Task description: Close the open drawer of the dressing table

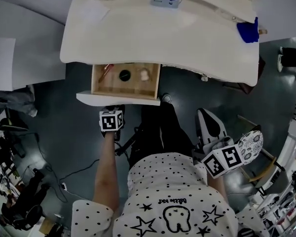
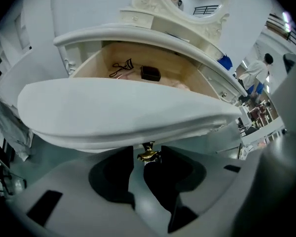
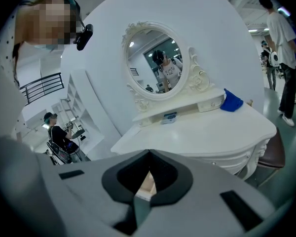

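The white dressing table (image 1: 158, 38) has one wooden drawer (image 1: 99, 81) pulled out at its left side. Inside lie an eyelash curler (image 2: 121, 69), a black compact (image 2: 150, 73) and a pale item. My left gripper (image 1: 112, 115) is right in front of the curved white drawer front (image 2: 118, 110), pointing steeply down. Its jaws stand open on either side of the small brass handle (image 2: 148, 154), and the pads do not press on it. My right gripper (image 1: 222, 161) hangs back at the right, away from the table, shut and empty (image 3: 149, 154).
An oval mirror (image 3: 155, 63), a small box (image 3: 169, 117) and a blue cloth (image 1: 248, 31) sit on the tabletop. A patterned stool (image 1: 250, 144) stands at the right. Cables lie on the dark floor (image 1: 74, 147). Other people stand in the room's background.
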Demonstrator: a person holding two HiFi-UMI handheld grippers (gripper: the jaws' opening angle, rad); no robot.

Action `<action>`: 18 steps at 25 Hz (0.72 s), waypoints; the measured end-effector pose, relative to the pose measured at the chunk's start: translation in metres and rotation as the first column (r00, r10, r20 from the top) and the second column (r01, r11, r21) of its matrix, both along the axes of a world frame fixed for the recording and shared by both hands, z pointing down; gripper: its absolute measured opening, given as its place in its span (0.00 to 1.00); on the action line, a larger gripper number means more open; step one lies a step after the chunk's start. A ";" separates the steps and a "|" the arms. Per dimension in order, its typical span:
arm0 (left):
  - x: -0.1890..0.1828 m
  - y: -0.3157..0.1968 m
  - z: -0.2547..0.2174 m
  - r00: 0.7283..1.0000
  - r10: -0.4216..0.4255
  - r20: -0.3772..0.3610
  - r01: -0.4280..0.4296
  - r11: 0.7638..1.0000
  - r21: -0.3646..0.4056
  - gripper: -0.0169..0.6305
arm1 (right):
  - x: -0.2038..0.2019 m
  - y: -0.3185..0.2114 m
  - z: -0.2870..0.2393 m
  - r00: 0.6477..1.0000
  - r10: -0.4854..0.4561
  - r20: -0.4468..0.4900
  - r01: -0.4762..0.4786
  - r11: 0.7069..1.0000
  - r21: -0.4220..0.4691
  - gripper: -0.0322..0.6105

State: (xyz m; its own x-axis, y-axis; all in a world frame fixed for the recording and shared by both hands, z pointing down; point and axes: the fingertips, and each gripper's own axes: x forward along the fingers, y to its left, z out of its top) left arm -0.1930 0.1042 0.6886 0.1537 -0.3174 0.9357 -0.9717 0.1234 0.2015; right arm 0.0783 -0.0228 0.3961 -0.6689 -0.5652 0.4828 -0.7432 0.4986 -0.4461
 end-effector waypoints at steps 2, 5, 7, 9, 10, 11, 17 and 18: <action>0.001 0.000 0.002 1.000 0.006 -0.002 -0.006 1.000 0.007 0.29 | -0.001 0.000 0.000 1.000 0.007 0.000 -0.007 1.000 0.002 0.06; 0.003 0.000 0.002 1.000 0.012 0.003 -0.012 1.000 0.006 0.26 | -0.001 0.000 -0.001 1.000 0.017 -0.003 -0.017 1.000 0.004 0.06; 0.003 -0.001 0.003 1.000 0.011 0.002 -0.011 1.000 -0.001 0.26 | 0.000 -0.002 -0.001 1.000 0.023 -0.005 -0.023 1.000 0.004 0.06; 0.002 -0.001 0.003 1.000 0.014 0.003 -0.014 1.000 -0.006 0.26 | 0.001 -0.003 -0.002 1.000 0.029 -0.006 -0.029 1.000 0.007 0.06; 0.003 -0.001 0.003 1.000 0.015 0.002 -0.015 1.000 -0.007 0.26 | 0.002 -0.003 -0.003 1.000 0.031 -0.005 -0.031 0.999 0.009 0.06; 0.003 -0.001 0.002 1.000 0.014 0.002 -0.014 1.000 -0.006 0.26 | 0.002 -0.004 -0.004 0.999 0.032 -0.005 -0.032 0.999 0.011 0.06; 0.003 -0.007 0.002 1.000 0.008 0.005 -0.008 1.000 -0.005 0.26 | 0.004 -0.003 -0.007 0.999 0.035 -0.004 -0.035 0.999 0.018 0.06; 0.003 -0.009 0.002 1.000 0.008 0.007 -0.008 1.000 -0.005 0.26 | 0.004 -0.003 -0.007 0.999 0.036 -0.004 -0.036 0.999 0.019 0.06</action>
State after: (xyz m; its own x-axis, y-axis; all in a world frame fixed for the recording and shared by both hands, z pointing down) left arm -0.1900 0.0953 0.6908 0.1497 -0.3117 0.9383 -0.9740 0.1166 0.1942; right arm 0.0828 -0.0262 0.3892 -0.6457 -0.5979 0.4750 -0.7630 0.4797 -0.4333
